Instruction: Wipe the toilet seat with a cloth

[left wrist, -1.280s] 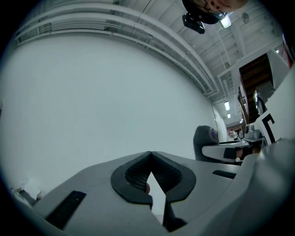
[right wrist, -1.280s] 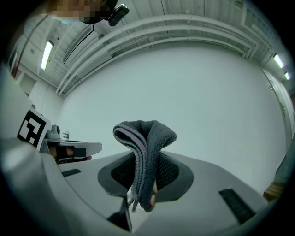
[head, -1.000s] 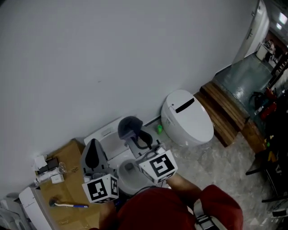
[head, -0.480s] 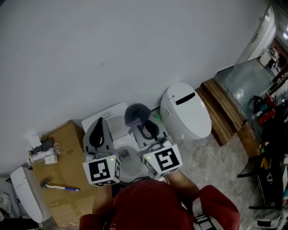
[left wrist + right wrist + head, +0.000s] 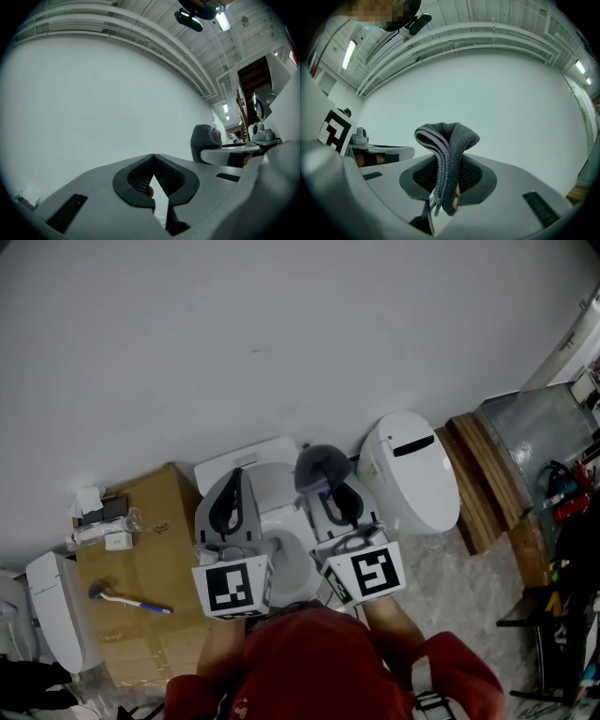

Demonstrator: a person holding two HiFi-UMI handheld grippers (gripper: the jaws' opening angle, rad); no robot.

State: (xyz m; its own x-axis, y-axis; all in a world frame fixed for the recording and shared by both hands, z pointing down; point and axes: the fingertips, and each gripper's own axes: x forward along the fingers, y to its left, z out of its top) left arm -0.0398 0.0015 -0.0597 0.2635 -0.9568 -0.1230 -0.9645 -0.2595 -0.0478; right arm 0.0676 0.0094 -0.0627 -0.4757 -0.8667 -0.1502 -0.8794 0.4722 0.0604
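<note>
While held up clear of the porcelain, looks to be at the approach step, with no wiping begun. Clamped in the right gripper: a folded grey cloth, jaws closed firmly onto it, fold bulging above the tips and loose ends hanging below. Nothing in the left gripper, jaws pressed together at the tips. From the head view, both poised side by side above a white toilet standing against the wall, cloth up over its back part near the tank and apparently apart from it. Just to the right, a second toilet with its lid down; to the left, a cardboard box with a brush lying on it. Hard to say for certain which toilet is meant, though the one under the grippers seems likelier. Next calls for tipping the right gripper downward, lowering the cloth onto the seat, then sweeping round the ring with light, even pressure while keeping the grip firm and the left gripper out of the way.
</note>
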